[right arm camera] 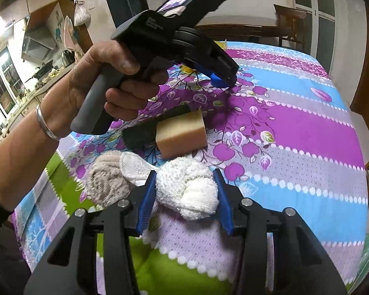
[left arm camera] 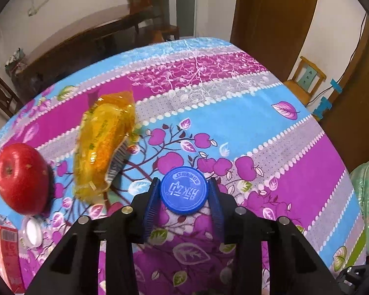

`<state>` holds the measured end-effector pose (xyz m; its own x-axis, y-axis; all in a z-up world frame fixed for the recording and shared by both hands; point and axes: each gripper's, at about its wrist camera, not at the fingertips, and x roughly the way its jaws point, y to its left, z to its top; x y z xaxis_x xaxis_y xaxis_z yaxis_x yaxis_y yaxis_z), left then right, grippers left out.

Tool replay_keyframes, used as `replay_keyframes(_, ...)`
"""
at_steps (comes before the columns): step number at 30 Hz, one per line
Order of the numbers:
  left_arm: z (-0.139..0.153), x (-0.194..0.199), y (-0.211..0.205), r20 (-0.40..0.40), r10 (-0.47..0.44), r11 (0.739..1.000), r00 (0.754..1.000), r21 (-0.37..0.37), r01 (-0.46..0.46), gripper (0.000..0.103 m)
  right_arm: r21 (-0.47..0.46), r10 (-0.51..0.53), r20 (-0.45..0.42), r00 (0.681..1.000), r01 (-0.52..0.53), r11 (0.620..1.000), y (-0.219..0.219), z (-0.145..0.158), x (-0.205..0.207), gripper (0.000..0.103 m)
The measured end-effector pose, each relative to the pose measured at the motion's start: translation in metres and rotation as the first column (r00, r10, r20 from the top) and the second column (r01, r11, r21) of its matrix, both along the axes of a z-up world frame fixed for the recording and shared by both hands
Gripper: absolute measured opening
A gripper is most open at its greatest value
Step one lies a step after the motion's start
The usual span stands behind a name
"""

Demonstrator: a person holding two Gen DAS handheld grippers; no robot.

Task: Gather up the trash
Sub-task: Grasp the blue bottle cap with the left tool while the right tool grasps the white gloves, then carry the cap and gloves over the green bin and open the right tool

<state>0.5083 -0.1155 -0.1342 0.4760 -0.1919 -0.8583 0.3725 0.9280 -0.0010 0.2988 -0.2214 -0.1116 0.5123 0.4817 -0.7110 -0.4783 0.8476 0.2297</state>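
Note:
A blue bottle cap (left arm camera: 184, 189) lies flat on the flowered tablecloth (left arm camera: 270, 127). My left gripper (left arm camera: 184, 193) is around it, with both blue pads against its rim. In the right wrist view a hand (right arm camera: 105, 81) holds that same gripper (right arm camera: 223, 80), tip down on the cloth with the blue cap in it. A balled-up white cloth (right arm camera: 188, 189) sits between the fingers of my right gripper (right arm camera: 184, 186), and both pads press on its sides.
A red apple (left arm camera: 22, 178), a yellow snack wrapper (left arm camera: 105, 142), a small white lid (left arm camera: 33, 231) and a red carton (left arm camera: 5, 245) lie left of the cap. A sponge (right arm camera: 182, 134) and a grey-brown cloth (right arm camera: 108, 179) lie by the white cloth. A green bag (left arm camera: 366, 204) hangs past the right edge.

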Motion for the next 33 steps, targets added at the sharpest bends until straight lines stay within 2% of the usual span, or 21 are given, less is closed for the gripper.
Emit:
replay_keyframes(9,0.027,-0.033,0.005,0.049,-0.002,1.000,0.999,-0.020,0.003,0.041,0.020,-0.017,0.031,0.999,0.016,1.000,-0.008,0.012,-0.033,0.043)
replay_keyframes(18,0.051,-0.075,0.000,0.094,-0.031,0.999,0.995,-0.016,0.033,0.041,0.059,-0.074,0.099,0.992,0.068,0.996,-0.029,0.045,-0.070,0.043)
replay_keyframes(25,0.075,-0.119,-0.022,0.137,-0.087,0.996,0.987,-0.018,0.090,0.041,0.072,-0.139,0.165,0.976,0.129,0.989,-0.046,0.072,-0.100,0.043)
replay_keyframes(33,0.080,-0.166,-0.057,0.167,-0.137,0.991,0.976,0.019,0.136,0.041,0.078,-0.267,0.193,0.944,0.256,0.963,-0.086,0.084,-0.124,0.043)
